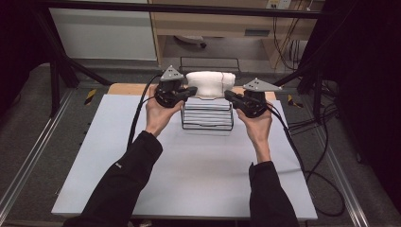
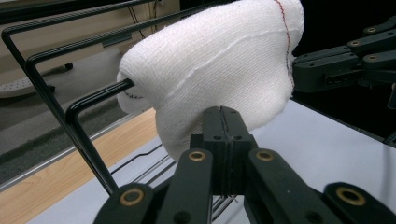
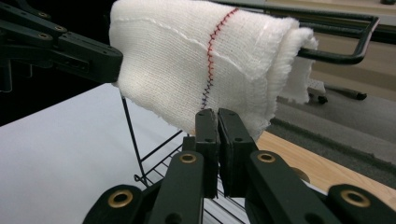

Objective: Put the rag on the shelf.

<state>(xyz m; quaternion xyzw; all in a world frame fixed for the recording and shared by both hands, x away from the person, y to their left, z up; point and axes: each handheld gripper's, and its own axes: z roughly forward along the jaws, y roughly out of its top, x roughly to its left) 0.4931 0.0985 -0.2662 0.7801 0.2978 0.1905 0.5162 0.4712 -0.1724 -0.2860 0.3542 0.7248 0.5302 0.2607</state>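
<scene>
Up on the black wire rack (image 1: 206, 118), draped over its top bars: white knitted cloth (image 1: 209, 84), long axis running across, from one hand to the other. Flanked at each end by tongs — left tongs (image 1: 192, 91) and right tongs (image 1: 229, 96), both about equally near, both pressed together, seemingly pinching the cloth's lower hem. Beneath the rack, the pale counter (image 1: 189, 175).

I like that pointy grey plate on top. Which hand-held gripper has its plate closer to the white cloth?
The left hand-held gripper. Its grey plate sits right beside the white cloth, while the right hand-held gripper carries its plate farther away.
</scene>
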